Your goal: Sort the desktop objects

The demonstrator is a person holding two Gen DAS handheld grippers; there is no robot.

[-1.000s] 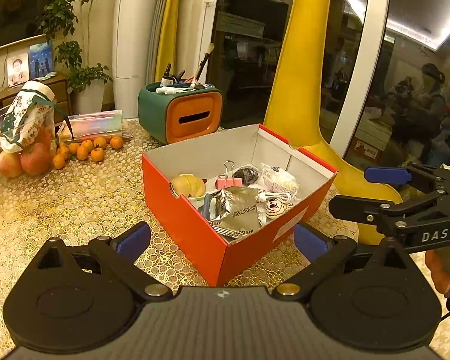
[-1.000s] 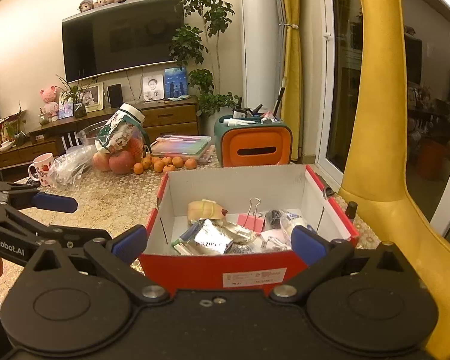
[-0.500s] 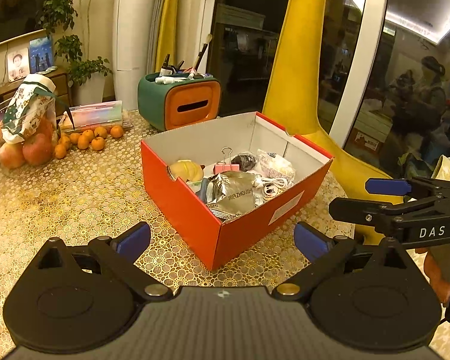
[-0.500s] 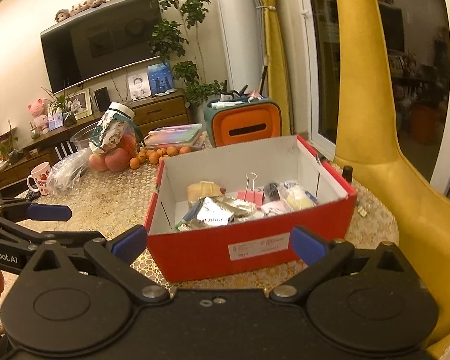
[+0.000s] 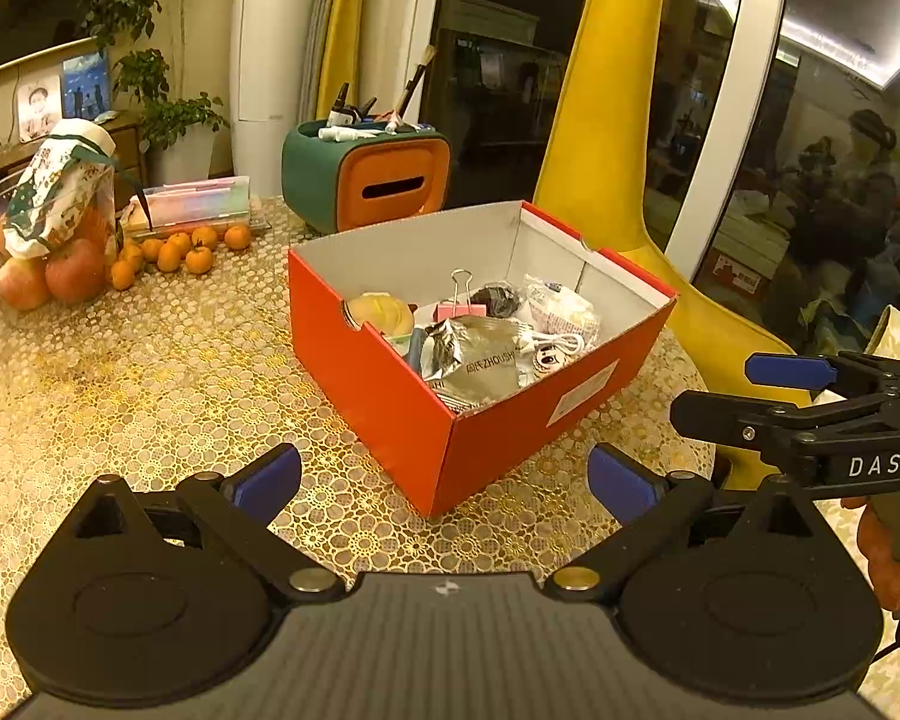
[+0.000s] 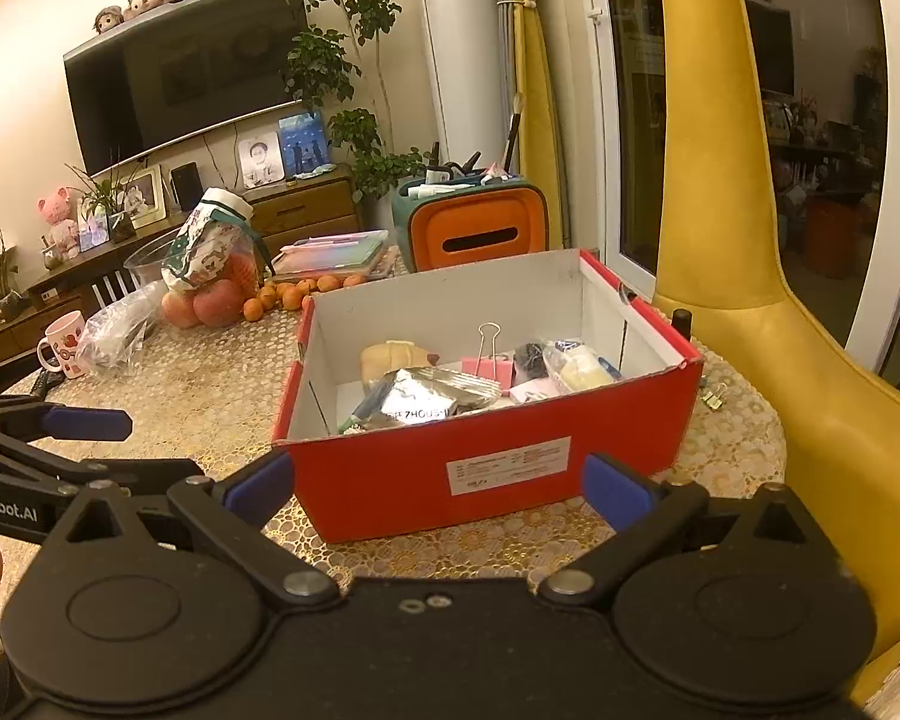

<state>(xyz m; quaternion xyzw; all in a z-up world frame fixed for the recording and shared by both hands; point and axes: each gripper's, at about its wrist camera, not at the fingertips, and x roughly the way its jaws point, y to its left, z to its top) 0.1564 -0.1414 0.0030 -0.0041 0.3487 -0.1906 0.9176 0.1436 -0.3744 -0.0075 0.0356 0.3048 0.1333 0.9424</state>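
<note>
A red cardboard box (image 5: 390, 396) (image 6: 426, 474) stands on the gold-patterned table, white inside. In it lie a silver foil packet (image 5: 480, 360) (image 6: 426, 402), a pink binder clip (image 5: 459, 306) (image 6: 486, 360), a yellowish soft toy (image 5: 381, 312) (image 6: 390, 357), a white cable and wrapped snacks. My left gripper (image 5: 444, 480) hangs open before the box's near corner, nothing between its fingers. My right gripper (image 6: 438, 486) is open too, just short of the box's labelled front wall. Each gripper shows at the edge of the other's view.
A green and orange organiser (image 5: 366, 180) (image 6: 468, 222) with pens stands behind the box. Apples, small oranges (image 5: 180, 246) and a snack bag sit at the left, with a mug (image 6: 63, 342). A small binder clip (image 6: 714, 396) lies right of the box. A yellow chair (image 6: 750, 240) borders the table's right side.
Both grippers have pulled back and up from the box, so it looks smaller and farther away. Both stay open and empty.
</note>
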